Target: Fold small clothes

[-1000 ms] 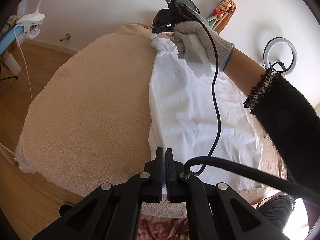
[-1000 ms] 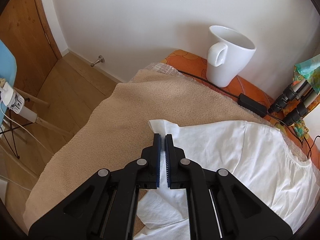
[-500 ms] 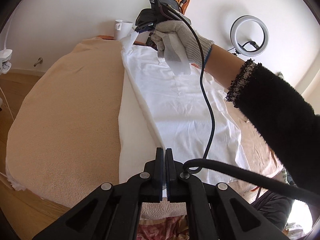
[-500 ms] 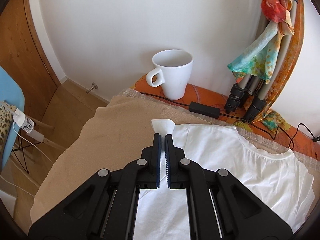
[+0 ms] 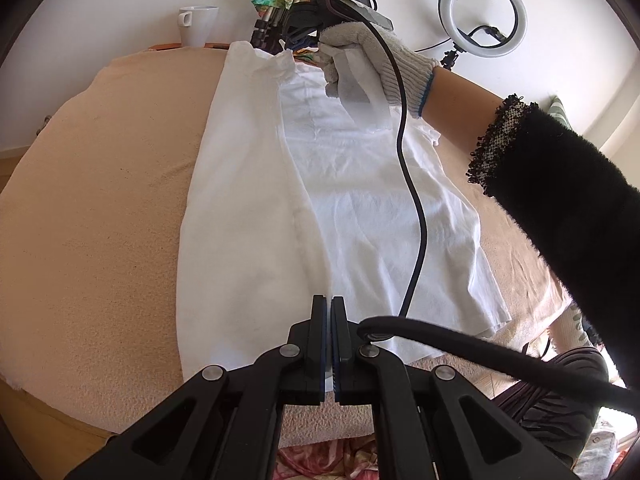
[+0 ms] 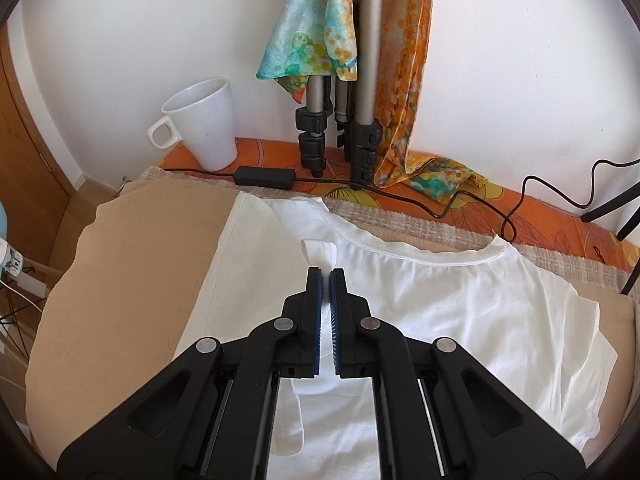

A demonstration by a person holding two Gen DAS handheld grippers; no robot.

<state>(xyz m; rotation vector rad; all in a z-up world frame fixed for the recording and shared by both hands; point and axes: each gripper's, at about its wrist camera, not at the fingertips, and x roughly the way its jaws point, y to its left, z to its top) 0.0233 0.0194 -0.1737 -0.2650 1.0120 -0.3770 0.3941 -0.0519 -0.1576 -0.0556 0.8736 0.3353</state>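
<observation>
A white T-shirt lies on a beige towel. Its left side is lifted and folded over toward the middle. My left gripper is shut on the shirt's near hem edge. My right gripper is shut on the sleeve end and holds it over the shirt body. In the left wrist view the right gripper shows at the shirt's far end, held by a gloved hand.
A white mug, tripod legs with a colourful scarf, a black adapter and cables lie along the far wall on an orange cloth. A ring light stands far right. Wooden floor lies to the left.
Both grippers have carried the shirt's left edge rightward over the body. More of the underside now shows as a folded band. The right gripper moved from the towel side to above the neckline.
</observation>
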